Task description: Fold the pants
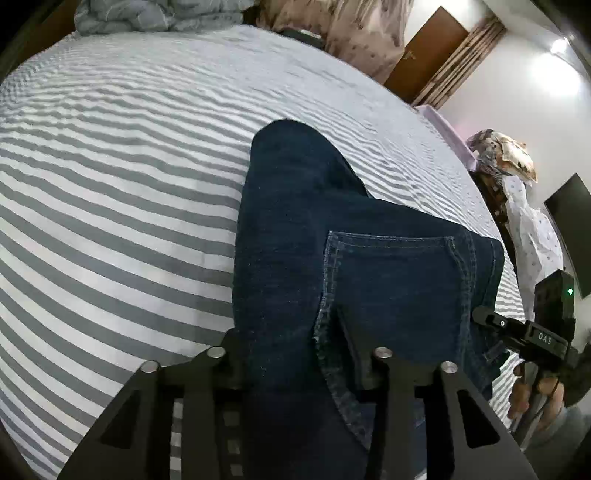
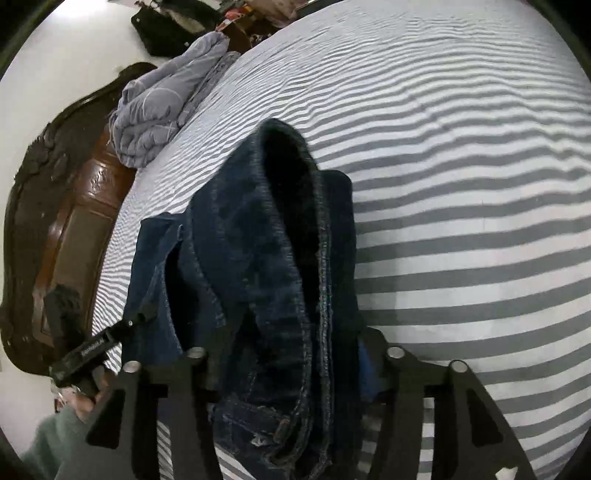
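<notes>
I see a bed [image 1: 110,166] covered by a grey-and-white striped sheet [image 2: 461,184]. A crumpled grey quilt [image 2: 162,110] lies at its head, against a dark carved wooden headboard [image 2: 62,206]. The walls [image 1: 517,110] are white, with a bright light patch [image 1: 557,48] high up. A brown wooden door [image 1: 428,48] stands beyond the bed, beside a pale floral curtain [image 1: 354,33].

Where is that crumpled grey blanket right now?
The grey blanket lies bunched at the far left corner of the striped bed in the right wrist view, beside the dark wooden headboard, well beyond the jeans.
</notes>
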Demonstrator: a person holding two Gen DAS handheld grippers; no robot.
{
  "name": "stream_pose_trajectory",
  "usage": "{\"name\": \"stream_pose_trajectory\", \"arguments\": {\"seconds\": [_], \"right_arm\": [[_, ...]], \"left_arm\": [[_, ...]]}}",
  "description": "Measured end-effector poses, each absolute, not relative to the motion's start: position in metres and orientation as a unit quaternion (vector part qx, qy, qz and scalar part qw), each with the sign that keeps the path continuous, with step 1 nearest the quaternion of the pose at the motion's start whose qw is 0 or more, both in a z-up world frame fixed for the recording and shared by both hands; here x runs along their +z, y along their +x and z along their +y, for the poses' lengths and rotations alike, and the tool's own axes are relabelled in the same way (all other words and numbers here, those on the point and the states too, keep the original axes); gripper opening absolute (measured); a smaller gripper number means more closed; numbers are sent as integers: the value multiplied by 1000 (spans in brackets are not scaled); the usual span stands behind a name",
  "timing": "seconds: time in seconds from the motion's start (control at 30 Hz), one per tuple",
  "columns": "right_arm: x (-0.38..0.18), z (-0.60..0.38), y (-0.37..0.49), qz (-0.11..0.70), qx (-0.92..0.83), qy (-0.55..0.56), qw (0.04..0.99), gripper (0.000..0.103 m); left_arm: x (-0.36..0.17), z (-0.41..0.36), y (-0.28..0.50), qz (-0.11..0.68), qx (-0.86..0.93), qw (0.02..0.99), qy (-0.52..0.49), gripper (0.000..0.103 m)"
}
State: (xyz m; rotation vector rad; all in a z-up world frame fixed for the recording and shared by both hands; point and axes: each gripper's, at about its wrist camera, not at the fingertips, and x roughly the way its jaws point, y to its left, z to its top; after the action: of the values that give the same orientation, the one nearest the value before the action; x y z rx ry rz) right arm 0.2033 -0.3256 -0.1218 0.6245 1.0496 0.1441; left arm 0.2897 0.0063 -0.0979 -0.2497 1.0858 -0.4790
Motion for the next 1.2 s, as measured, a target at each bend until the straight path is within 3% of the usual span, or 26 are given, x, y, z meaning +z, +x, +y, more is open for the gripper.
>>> {"name": "stream_pose_trajectory", "arguments": {"seconds": [0.5, 0.8, 1.03, 1.2], "right_arm": [[-40, -283, 143, 447, 2, 120, 886, 54], [-52, -252, 132, 476, 7, 101, 874, 53], [-75, -239, 136, 503, -17, 62, 862, 54], [-57, -232, 125, 489, -35, 78, 868, 55]], "left_arm": [[-43, -22, 229, 454, -117, 882, 52, 49], [-59, -30, 190, 485, -106, 864, 88, 49], [-81, -30, 195, 491, -86, 861, 106, 62], [-63, -23, 188, 490, -71, 864, 92, 62]]}}
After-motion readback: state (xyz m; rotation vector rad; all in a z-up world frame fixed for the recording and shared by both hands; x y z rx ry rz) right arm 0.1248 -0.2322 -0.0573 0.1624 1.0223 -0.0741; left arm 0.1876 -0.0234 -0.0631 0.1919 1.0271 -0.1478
